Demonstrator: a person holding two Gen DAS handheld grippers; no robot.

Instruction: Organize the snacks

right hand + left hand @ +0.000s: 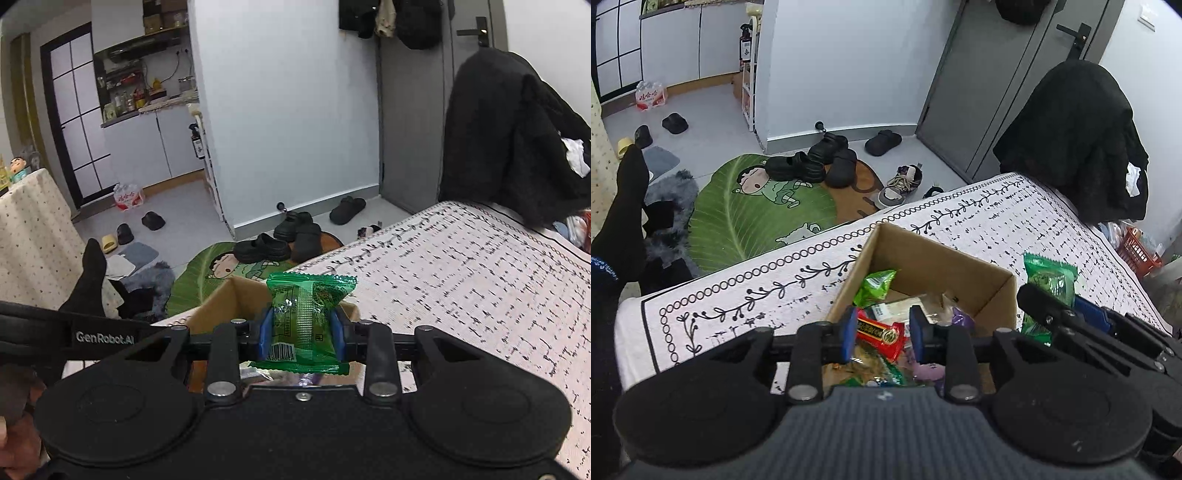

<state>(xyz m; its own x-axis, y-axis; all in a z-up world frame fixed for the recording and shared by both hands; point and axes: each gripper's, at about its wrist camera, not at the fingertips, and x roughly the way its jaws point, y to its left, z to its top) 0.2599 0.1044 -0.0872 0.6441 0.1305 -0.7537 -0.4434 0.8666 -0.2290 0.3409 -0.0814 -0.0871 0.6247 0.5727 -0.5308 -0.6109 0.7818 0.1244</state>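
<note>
Our right hand-held gripper [302,328] pinches a green snack packet [308,317] above the cardboard box [934,266] on the counter [1015,221]. Our left hand-held gripper [882,332] hangs spread over a red packet [879,334]. Letting go early could drop the green packet outside the box.

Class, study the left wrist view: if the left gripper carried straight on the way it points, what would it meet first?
Probably the red snack packet lying between the left gripper's open jaws, atop the other snacks in the brown cardboard box; depth is uncertain.
</note>
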